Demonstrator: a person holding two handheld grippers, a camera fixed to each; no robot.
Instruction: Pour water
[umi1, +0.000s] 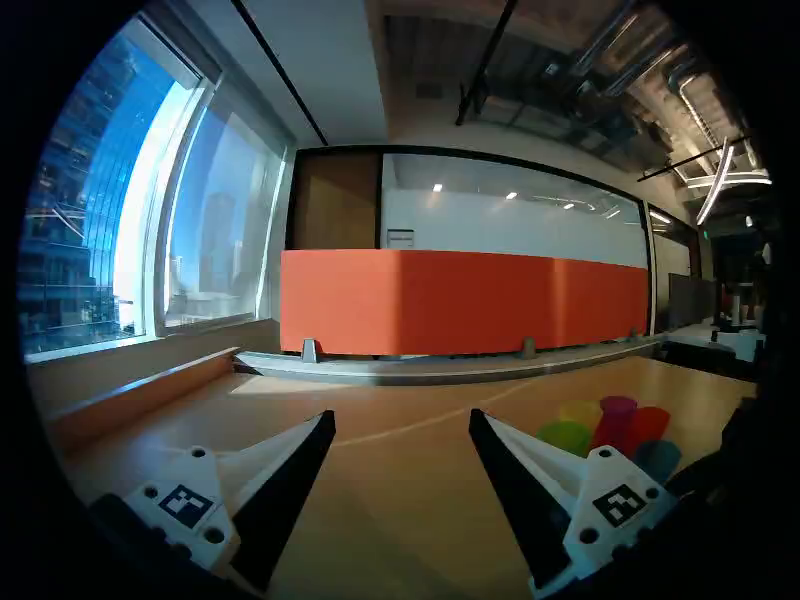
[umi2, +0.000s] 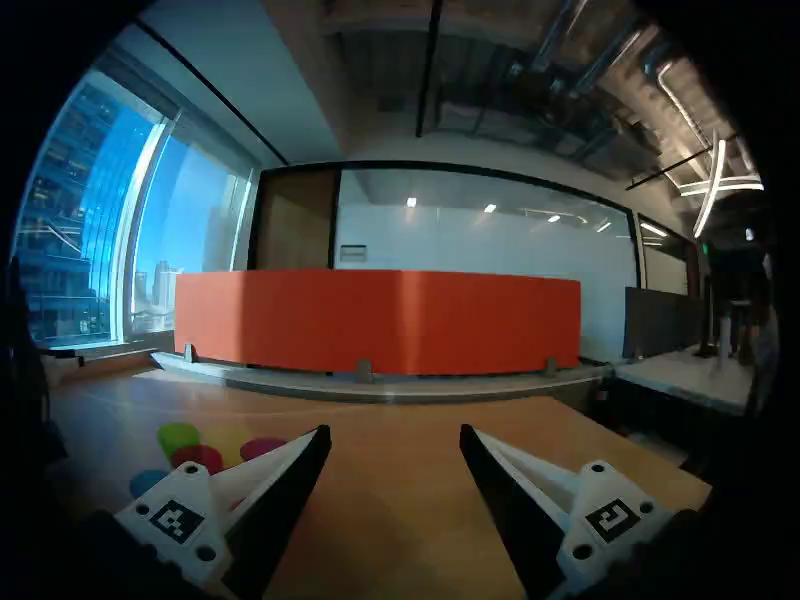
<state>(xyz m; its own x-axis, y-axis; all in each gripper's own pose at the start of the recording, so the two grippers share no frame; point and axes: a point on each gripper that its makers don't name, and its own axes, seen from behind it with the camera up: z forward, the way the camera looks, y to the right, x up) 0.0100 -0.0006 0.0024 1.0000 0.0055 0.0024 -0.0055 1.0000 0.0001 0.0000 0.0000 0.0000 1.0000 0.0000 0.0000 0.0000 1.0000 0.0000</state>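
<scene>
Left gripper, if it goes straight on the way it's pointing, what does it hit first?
Likely nothing near: the left gripper points across the table, coloured cups off to its right. The orange divider at the far edge would come first.

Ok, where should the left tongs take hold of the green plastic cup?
Probably across the round side wall of the green plastic cup, coming from its uncrowded side, leftward in the left gripper view; the yellow plastic cup and purple plastic cup crowd the other sides.
</scene>
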